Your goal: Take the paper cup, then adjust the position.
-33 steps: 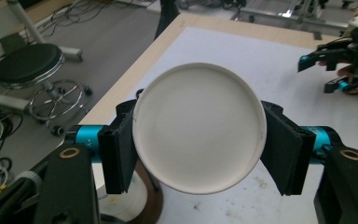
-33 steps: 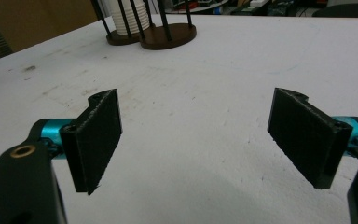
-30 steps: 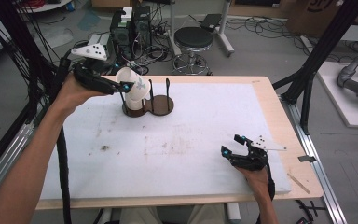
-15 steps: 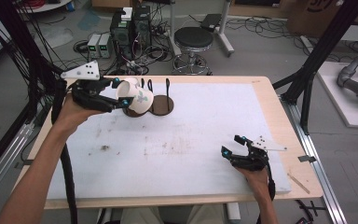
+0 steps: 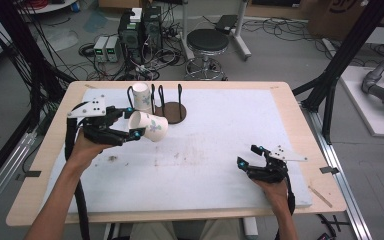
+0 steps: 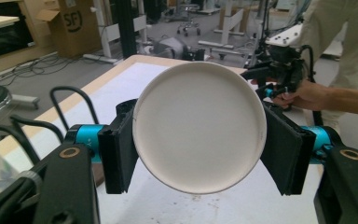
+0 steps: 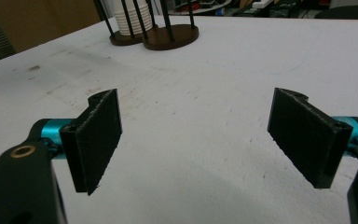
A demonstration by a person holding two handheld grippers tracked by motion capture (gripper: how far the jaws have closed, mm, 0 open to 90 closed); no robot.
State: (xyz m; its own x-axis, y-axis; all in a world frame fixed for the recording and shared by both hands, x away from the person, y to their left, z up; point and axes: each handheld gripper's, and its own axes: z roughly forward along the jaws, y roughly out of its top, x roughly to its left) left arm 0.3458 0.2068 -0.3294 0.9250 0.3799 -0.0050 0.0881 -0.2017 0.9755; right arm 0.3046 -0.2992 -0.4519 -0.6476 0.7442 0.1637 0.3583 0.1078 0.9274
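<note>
Left claw point(image 5: 132, 124) clamped around paper cup point(image 5: 149, 126) near the rack point(image 5: 166, 102); right claw point(image 5: 249, 156) agape over bare mat point(image 5: 205, 165).

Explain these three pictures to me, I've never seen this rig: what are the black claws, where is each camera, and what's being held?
No robot here: a person holds a hand-operated claw in each hand. The high view looks down on the table. The other two cameras ride on the claws, looking along their black jaws. The left claw is shut on a white paper cup, tipped on its side; in the left gripper view you see the cup's round bottom. The right claw is open, holding nothing. Near the far edge stands a dark cup rack with more cups stacked in it.
</note>
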